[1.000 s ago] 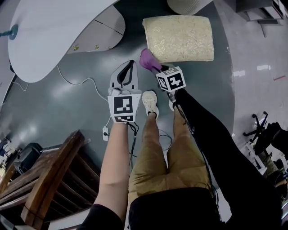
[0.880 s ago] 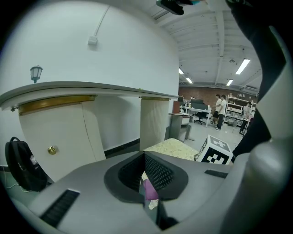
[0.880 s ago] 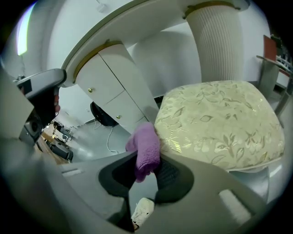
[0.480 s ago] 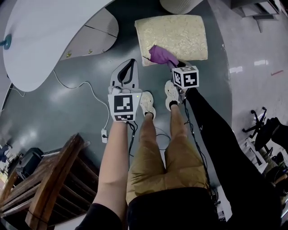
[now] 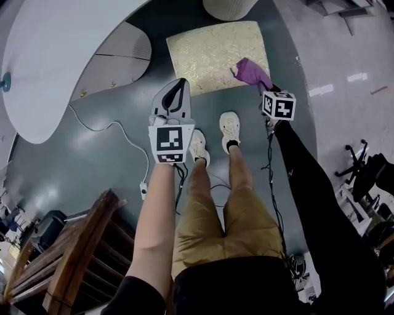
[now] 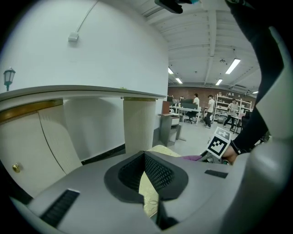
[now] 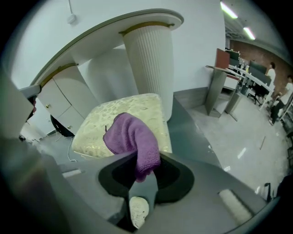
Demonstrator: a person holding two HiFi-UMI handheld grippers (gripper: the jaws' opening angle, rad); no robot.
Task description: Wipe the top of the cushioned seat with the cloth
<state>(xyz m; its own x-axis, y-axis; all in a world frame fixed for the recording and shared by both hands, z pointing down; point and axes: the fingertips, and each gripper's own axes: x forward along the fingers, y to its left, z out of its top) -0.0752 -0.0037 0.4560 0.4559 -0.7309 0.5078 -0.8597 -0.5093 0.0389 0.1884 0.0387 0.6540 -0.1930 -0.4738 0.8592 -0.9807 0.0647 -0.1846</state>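
The cushioned seat [image 5: 212,53] is a pale gold patterned square on the grey floor ahead of my feet; it also shows in the right gripper view [image 7: 119,119] and between the left jaws [image 6: 150,192]. My right gripper [image 5: 261,83] is shut on the purple cloth [image 5: 251,71], which rests on the seat's near right part. In the right gripper view the cloth [image 7: 132,139] bunches up out of the jaws. My left gripper [image 5: 175,98] hangs over the floor just short of the seat's near edge, shut and holding nothing.
A large white curved table [image 5: 55,55] with cabinet doors stands at the left, and a ribbed white pedestal [image 5: 228,7] behind the seat. A cable [image 5: 123,132] trails on the floor at the left. A wooden chair [image 5: 61,258] is at the lower left. My shoes [image 5: 229,130] stand near the seat.
My right gripper has carried the purple cloth from the seat's near left corner across to its near right part. The left gripper has stayed about where it was.
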